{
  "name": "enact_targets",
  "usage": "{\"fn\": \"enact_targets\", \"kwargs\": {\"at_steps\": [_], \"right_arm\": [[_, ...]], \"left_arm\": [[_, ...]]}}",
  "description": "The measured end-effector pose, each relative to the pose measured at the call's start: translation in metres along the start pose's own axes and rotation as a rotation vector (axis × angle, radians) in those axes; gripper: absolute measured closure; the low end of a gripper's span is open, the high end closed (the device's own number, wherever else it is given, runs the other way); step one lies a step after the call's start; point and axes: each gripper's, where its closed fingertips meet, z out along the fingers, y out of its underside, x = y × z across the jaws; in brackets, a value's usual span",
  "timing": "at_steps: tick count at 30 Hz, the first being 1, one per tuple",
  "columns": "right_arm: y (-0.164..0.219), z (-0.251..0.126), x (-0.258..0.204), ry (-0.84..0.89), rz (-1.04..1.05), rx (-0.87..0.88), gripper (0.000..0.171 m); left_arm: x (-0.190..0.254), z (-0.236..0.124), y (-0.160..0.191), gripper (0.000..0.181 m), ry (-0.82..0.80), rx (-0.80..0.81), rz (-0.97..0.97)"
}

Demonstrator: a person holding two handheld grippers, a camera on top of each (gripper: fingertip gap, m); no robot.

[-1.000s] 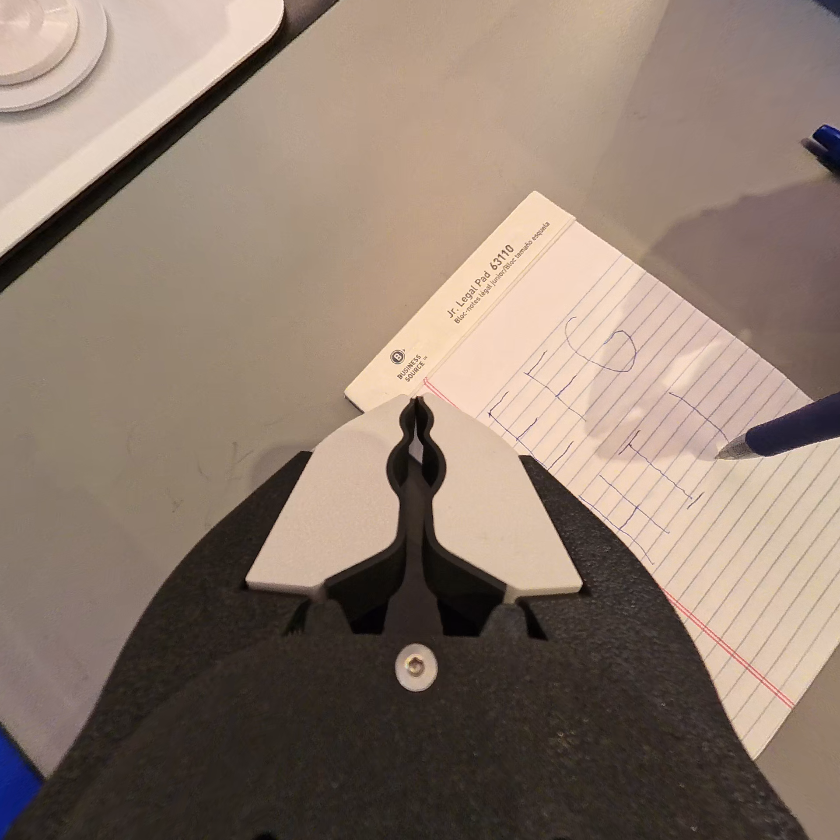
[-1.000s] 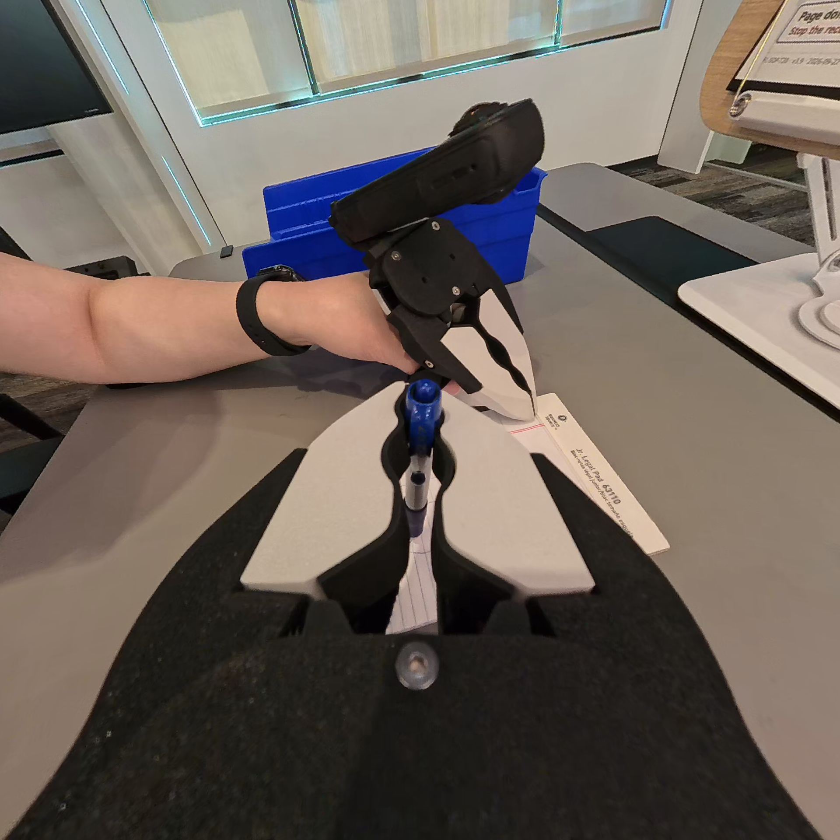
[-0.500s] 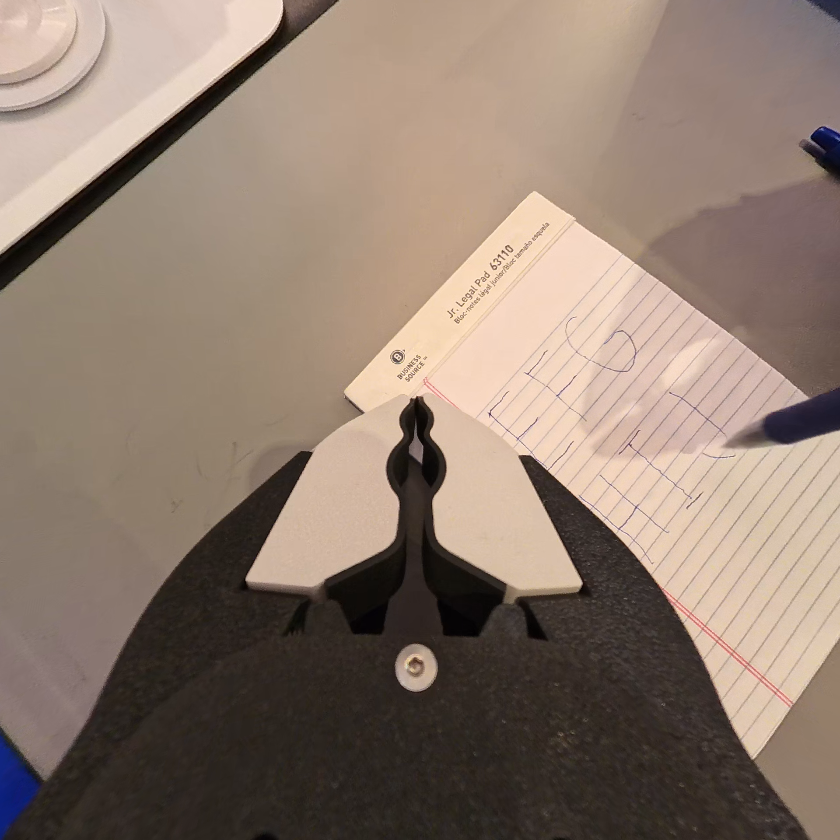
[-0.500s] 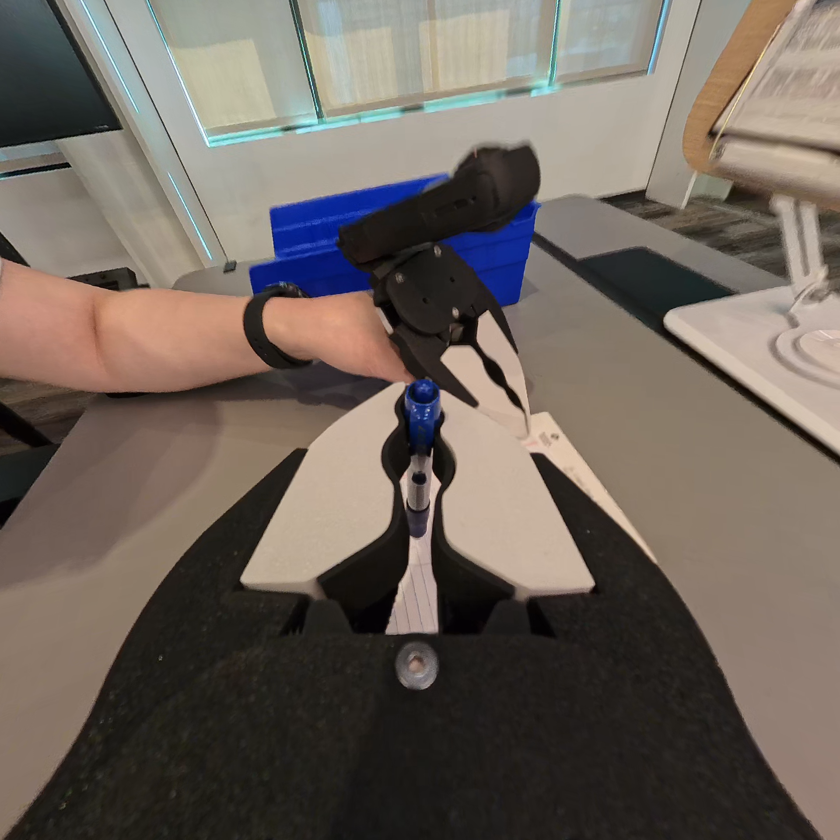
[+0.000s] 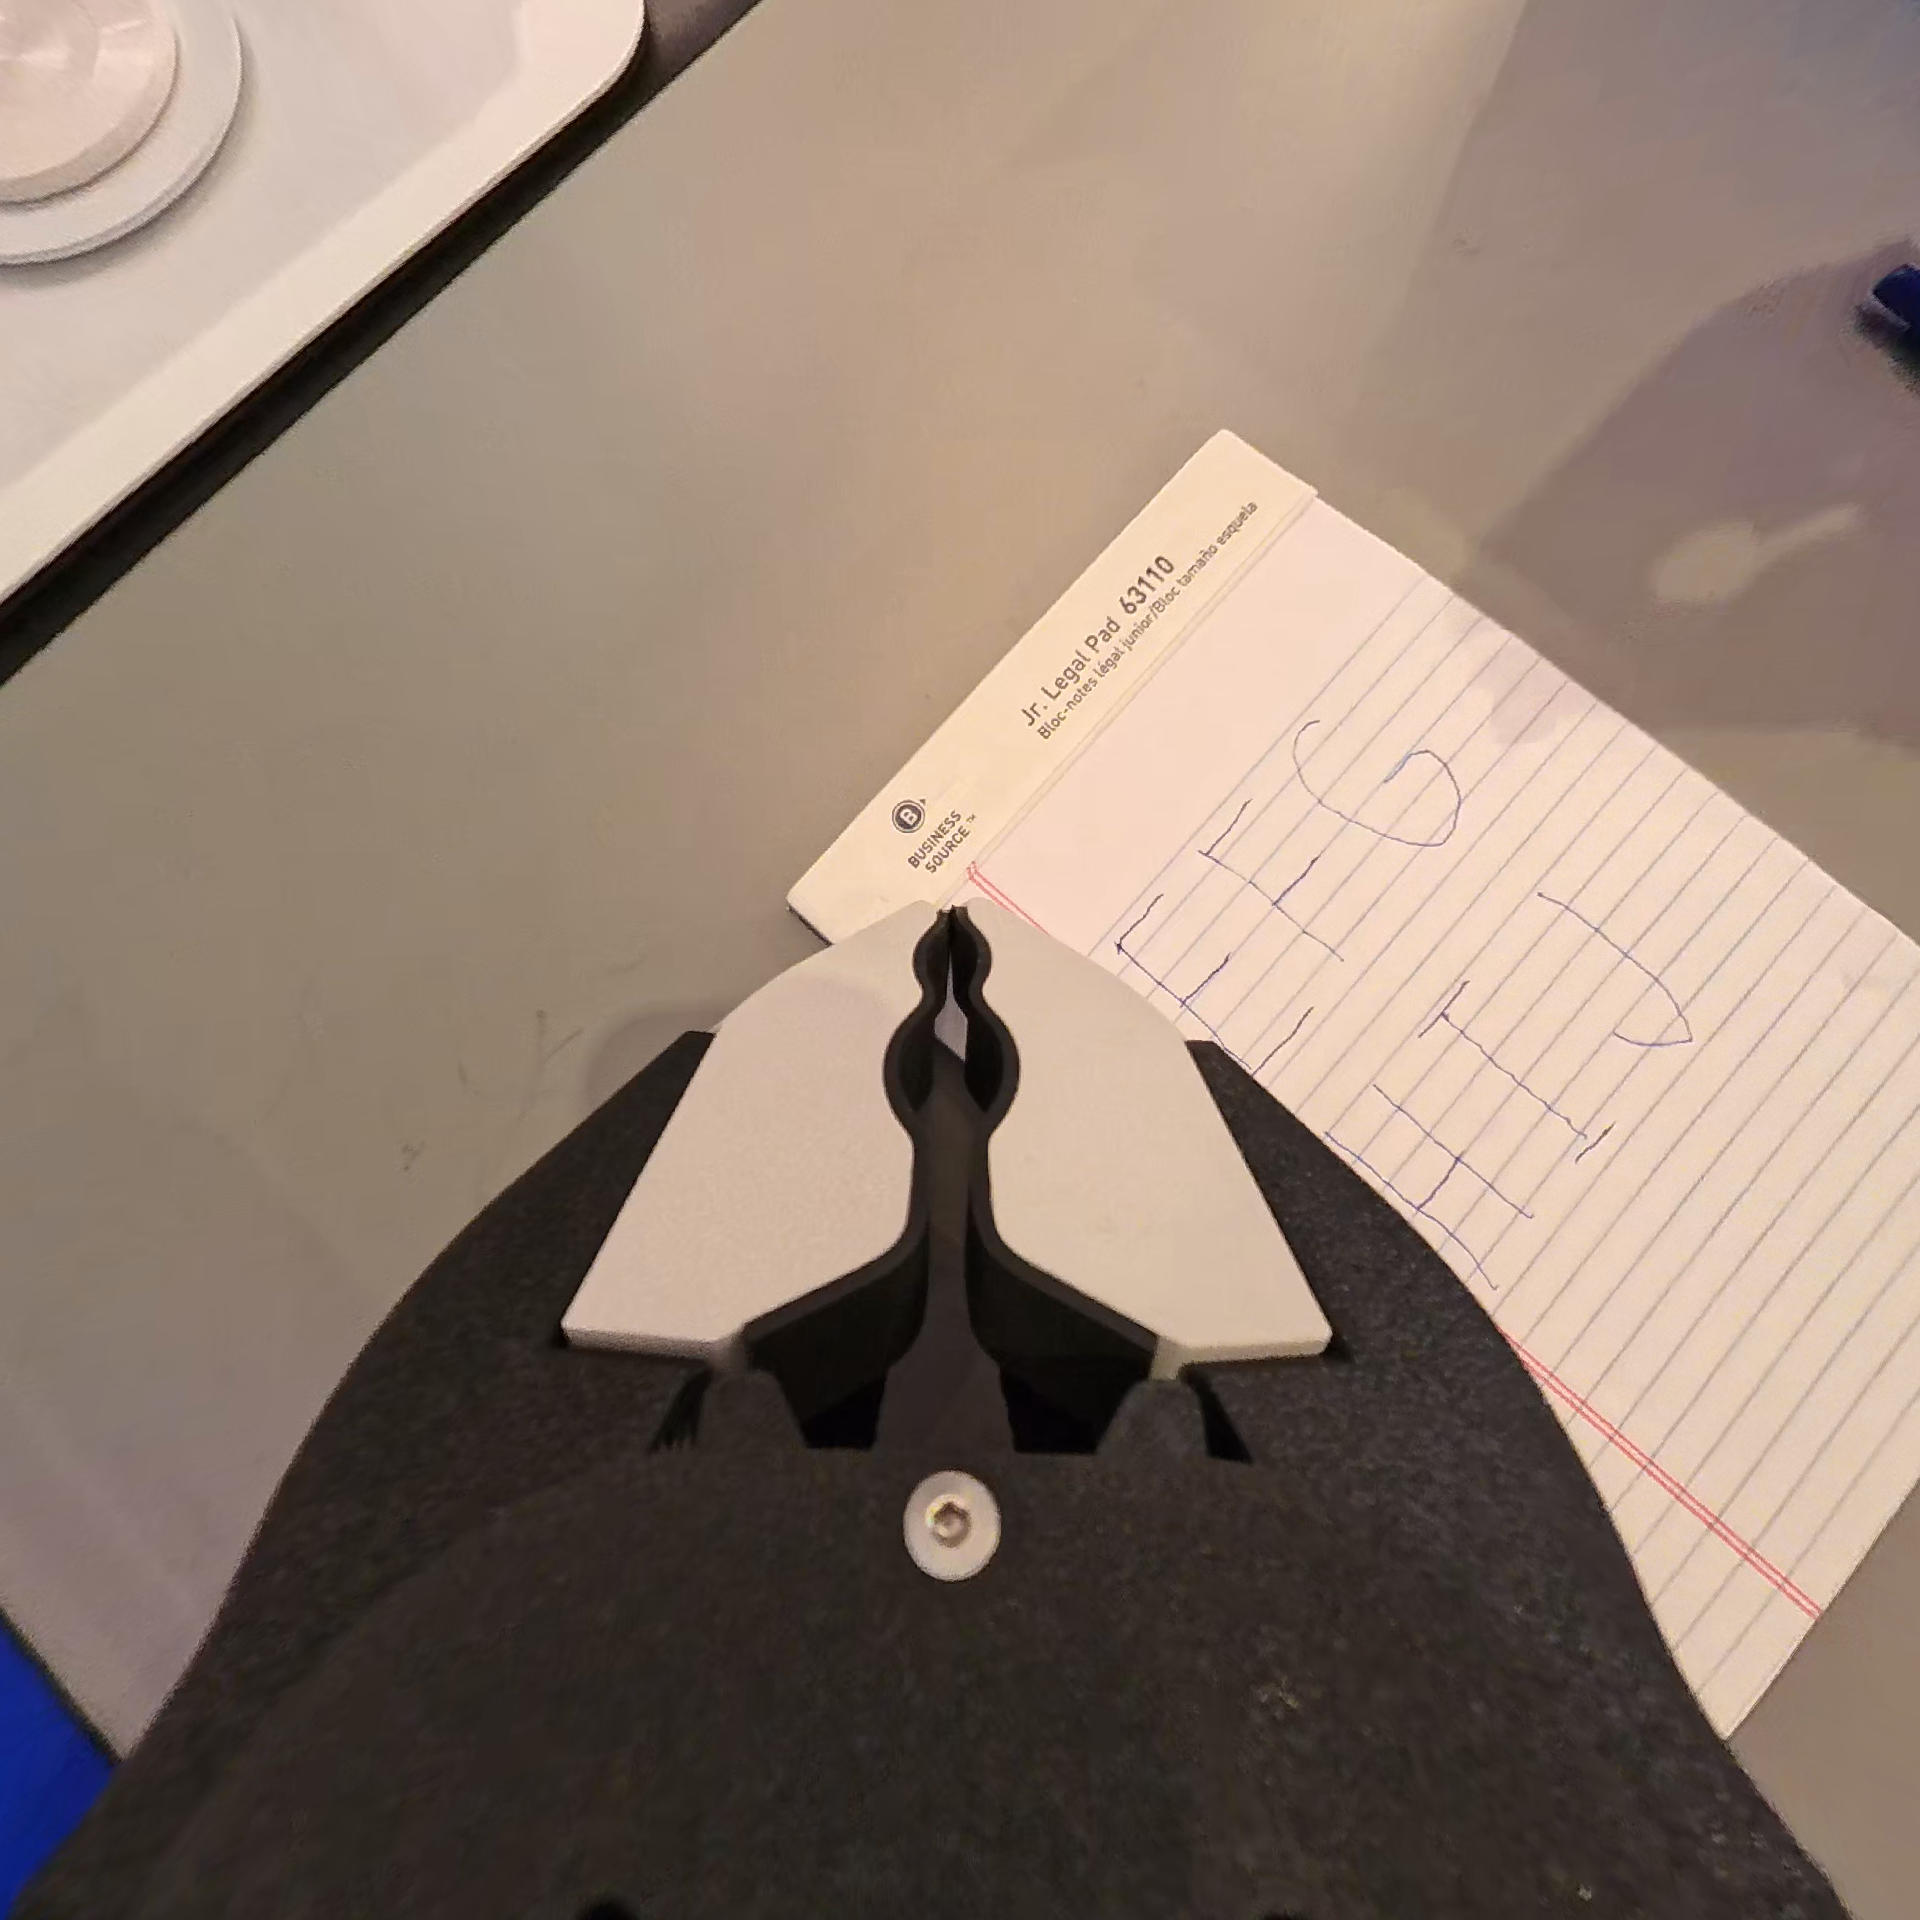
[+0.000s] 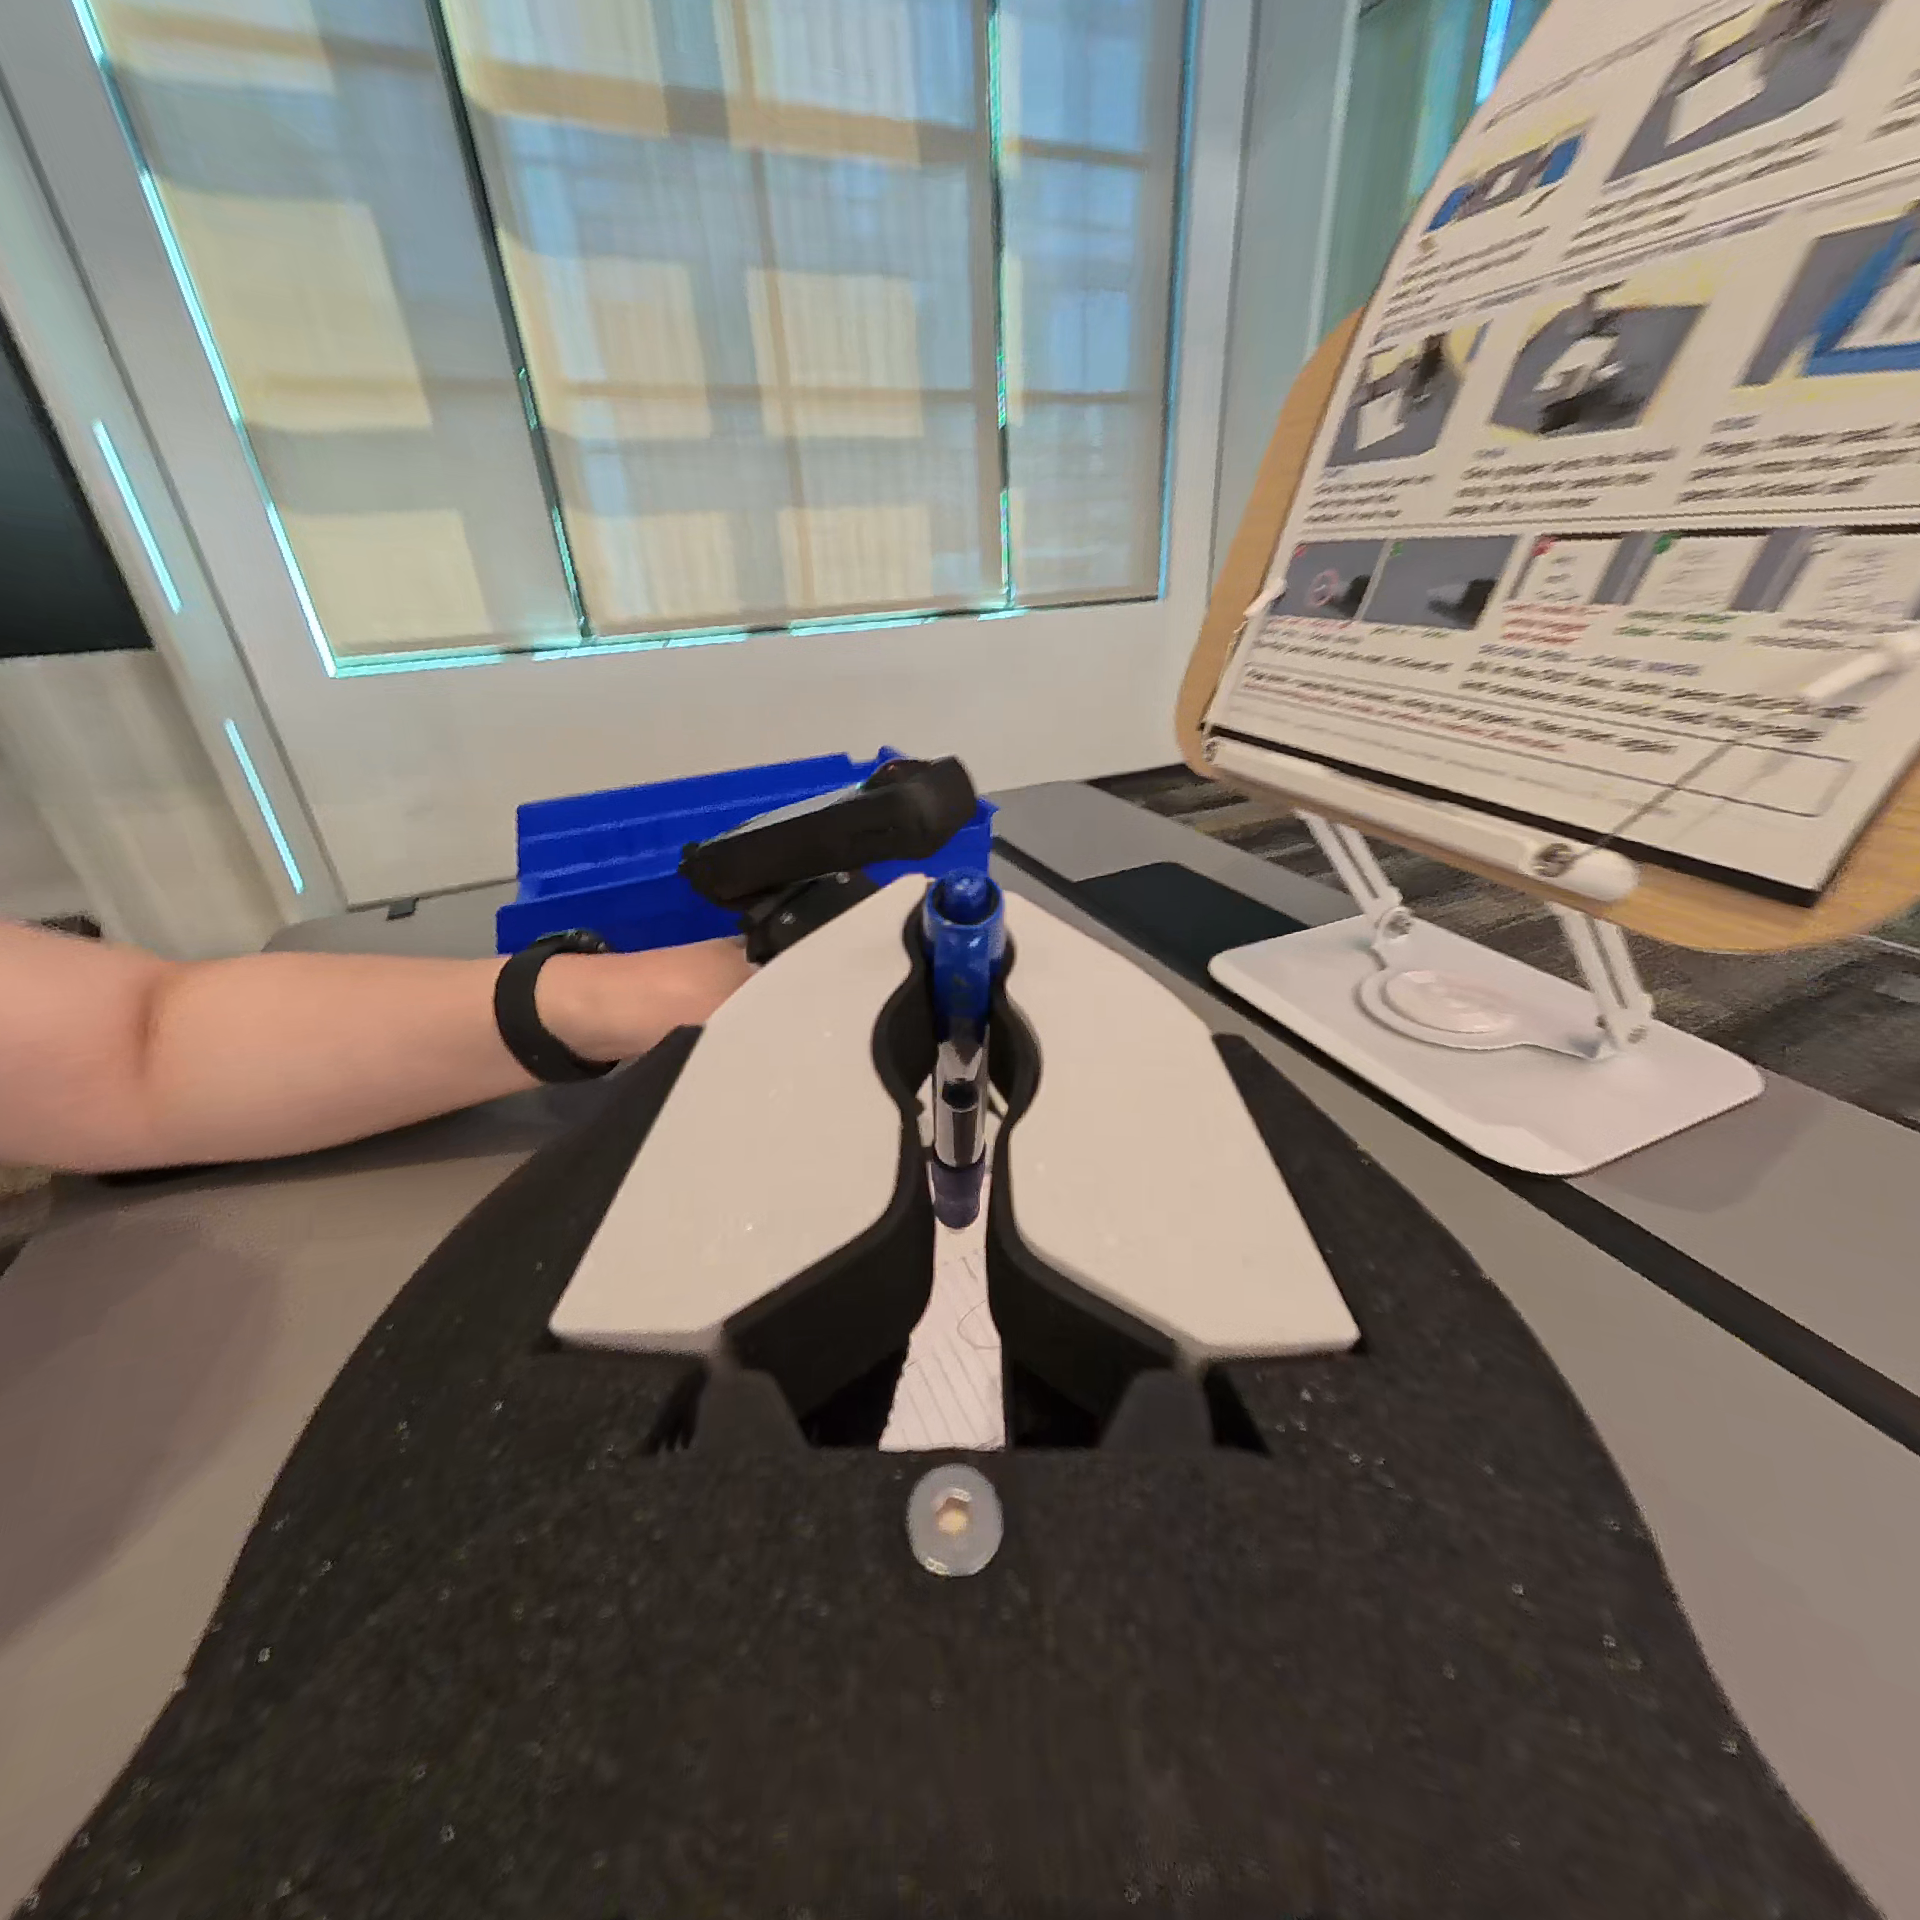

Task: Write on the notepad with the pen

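A white lined notepad [image 5: 1455, 1039] with blue handwriting lies on the grey table. My left gripper [image 5: 951, 914] is shut and empty, its tips pressing on the pad's near top corner. My right gripper [image 6: 961, 904] is shut on a blue pen [image 6: 958, 1039], held upright between the fingers. A strip of the notepad [image 6: 951, 1371] shows through the gap below the pen. The pen's tip is hidden in the right wrist view and is out of the left wrist view. The left gripper [image 6: 831, 842] also shows in the right wrist view, held by a person's hand.
A blue bin [image 6: 644, 862] stands at the table's far side. A white stand [image 6: 1496, 1049] holding an instruction board [image 6: 1610, 468] stands on the right; its base shows in the left wrist view [image 5: 208, 208]. A blue object [image 5: 1891, 301] lies at the right edge. The grippers' ends are close to 25 cm from one another. The blue object [image 5: 1891, 301] is about 20 cm from both grippers' fingertips.
The pen has lifted off the page and left the left wrist view. My right gripper has tilted upward, so more of the window and board shows. The left gripper has stayed in place.
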Motion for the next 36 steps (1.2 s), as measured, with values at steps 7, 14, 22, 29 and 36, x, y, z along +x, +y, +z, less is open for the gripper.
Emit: {"fn": "enact_targets", "kwargs": {"at_steps": [7,14,22,29,36], "right_arm": [[0.001,-0.011,0.021,0.099,0.025,0.039,0.167],[0.01,-0.008,0.027,0.21,-0.105,-0.056,0.166],[0.009,-0.006,0.03,0.252,-0.18,-0.059,0.166],[0.011,-0.008,0.033,0.276,-0.206,-0.062,0.166],[0.0,-0.002,0.022,0.242,-0.21,-0.058,0.166]], "left_arm": [[-0.007,-0.016,-0.016,0.181,-0.065,0.051,0.024],[0.01,-0.068,-0.055,0.181,0.001,0.224,-0.063],[0.029,-0.11,-0.082,0.17,-0.03,0.38,-0.003],[0.024,-0.111,-0.08,0.156,0.017,0.405,-0.045],[0.034,-0.117,-0.086,0.146,0.073,0.436,-0.037]]}}
